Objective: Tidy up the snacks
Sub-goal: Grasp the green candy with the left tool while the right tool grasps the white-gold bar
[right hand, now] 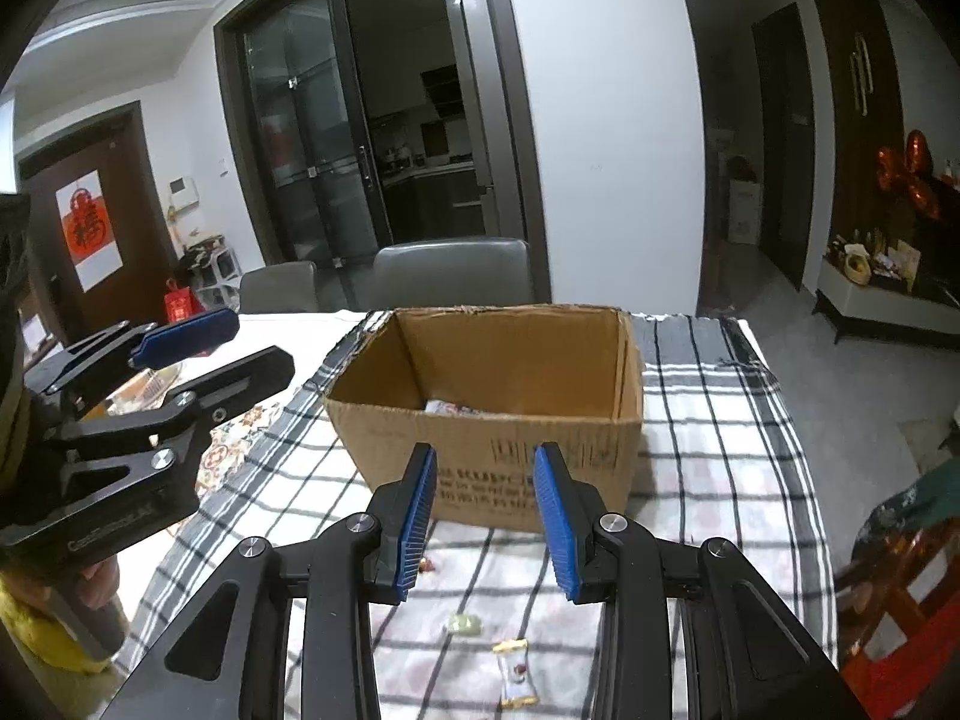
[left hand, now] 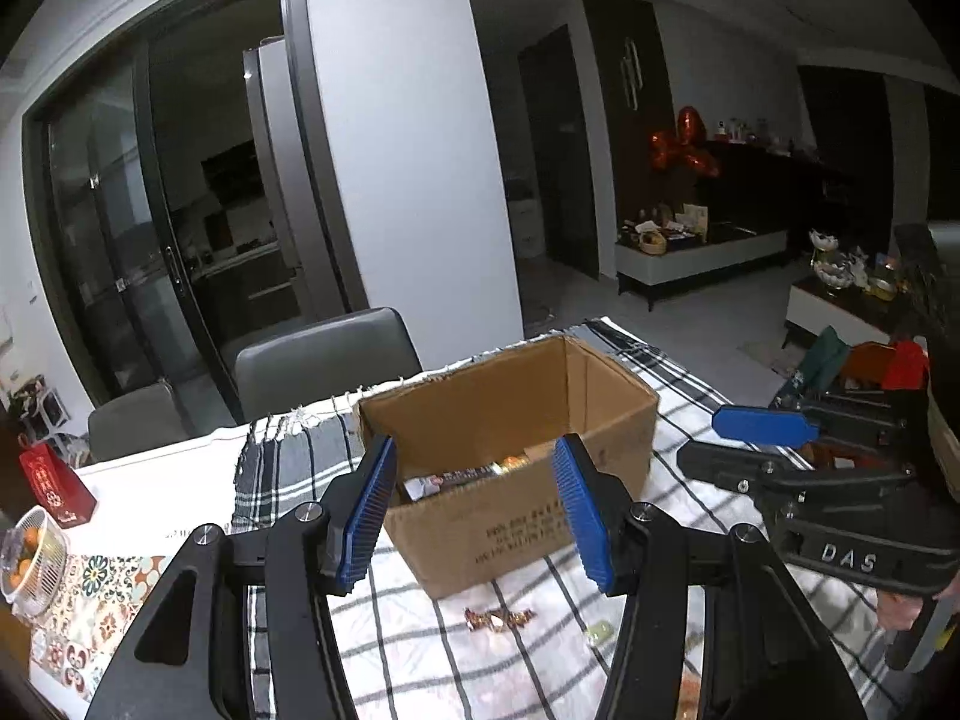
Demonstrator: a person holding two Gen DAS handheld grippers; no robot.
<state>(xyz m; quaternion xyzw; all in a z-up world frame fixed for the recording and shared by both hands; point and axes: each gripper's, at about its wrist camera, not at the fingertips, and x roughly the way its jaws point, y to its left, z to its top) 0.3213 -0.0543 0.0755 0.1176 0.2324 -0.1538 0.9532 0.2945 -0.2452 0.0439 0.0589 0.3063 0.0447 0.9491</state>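
Your left hand-held gripper [left hand: 474,516] and your right hand-held gripper [right hand: 486,525] hover side by side before the open brown cardboard box [left hand: 510,450] on the counter [left hand: 180,480], which is draped in a black-and-white checked cloth [left hand: 678,420]; both sets of blue-padded jaws stand partly apart and grip nothing, the left pair wider than the right. Several wrapped snacks [left hand: 462,477] already lie in the bottom of the box, so part of the sorting looks done. What remains, as far as can be seen, is loose on the cloth just in front of the box: a dark red-and-gold twisted sweet [left hand: 499,619], a small pale green wrapped sweet [right hand: 463,624] and a white-and-gold sachet [right hand: 517,675] nearest you. More bright packets seem to lie off the counter's right edge, too blurred to identify. By this view you are past the start, with at least three pieces yet to go in
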